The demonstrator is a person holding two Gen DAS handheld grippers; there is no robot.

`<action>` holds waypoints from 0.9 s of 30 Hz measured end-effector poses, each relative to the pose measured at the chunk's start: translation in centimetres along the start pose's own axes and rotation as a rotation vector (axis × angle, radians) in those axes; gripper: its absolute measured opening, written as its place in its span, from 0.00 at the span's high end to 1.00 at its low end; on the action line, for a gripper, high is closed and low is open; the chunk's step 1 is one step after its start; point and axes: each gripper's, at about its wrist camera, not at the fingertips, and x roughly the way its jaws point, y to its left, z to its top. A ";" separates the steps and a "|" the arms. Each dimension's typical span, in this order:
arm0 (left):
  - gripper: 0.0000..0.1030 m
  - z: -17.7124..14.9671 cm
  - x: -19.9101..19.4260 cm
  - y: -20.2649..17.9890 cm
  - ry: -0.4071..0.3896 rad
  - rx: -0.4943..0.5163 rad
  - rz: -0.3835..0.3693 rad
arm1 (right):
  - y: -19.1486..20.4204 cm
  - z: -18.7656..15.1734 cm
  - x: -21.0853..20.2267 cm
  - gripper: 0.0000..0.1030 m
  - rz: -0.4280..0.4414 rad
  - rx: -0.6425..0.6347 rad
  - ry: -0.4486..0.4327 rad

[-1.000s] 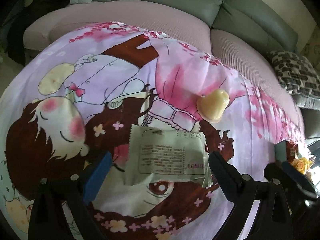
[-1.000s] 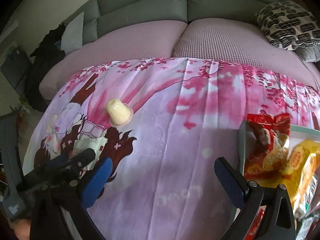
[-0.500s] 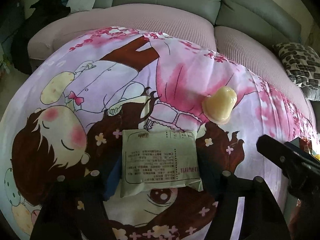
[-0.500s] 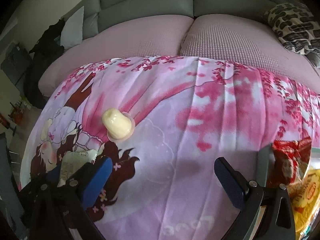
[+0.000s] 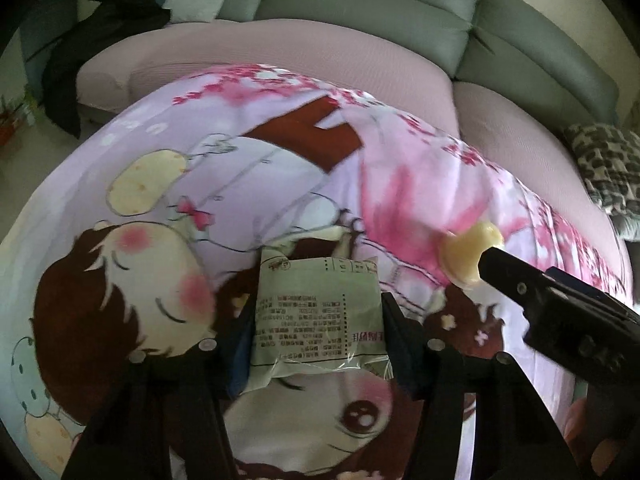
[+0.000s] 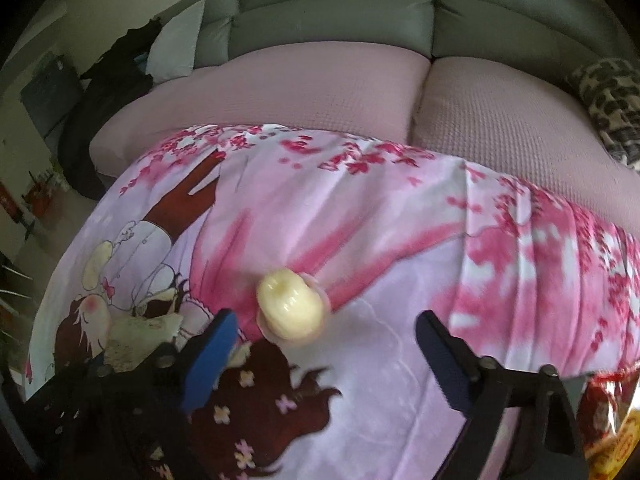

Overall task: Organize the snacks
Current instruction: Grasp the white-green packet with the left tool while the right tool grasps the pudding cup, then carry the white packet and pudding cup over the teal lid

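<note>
A: Snack packet (image 5: 318, 312), pale green, flat on the cartoon blanket (image 5: 248, 184), squeezed between the closing left claw (image 5: 316, 344), tilted steeply down.
B: Print on it?
A: Small, unreadable.
B: Right claw (image 6: 324, 356)?
A: Narrowing, empty, just short of the cream jelly cup (image 6: 291, 307).
</note>
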 end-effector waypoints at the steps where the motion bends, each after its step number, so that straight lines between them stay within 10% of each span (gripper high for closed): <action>1: 0.43 0.1 -0.1 0.4 -0.003 -0.012 0.003 | 0.3 0.2 0.2 0.21 -0.001 -0.009 -0.003; 11: 0.43 0.4 -1.0 2.1 -0.019 -0.054 0.001 | 1.9 0.3 1.6 0.65 0.000 -0.059 0.015; 27: 0.43 0.5 -2.7 2.4 -0.056 -0.059 0.015 | 3.4 -2.0 -4.2 0.65 0.009 -0.092 -0.055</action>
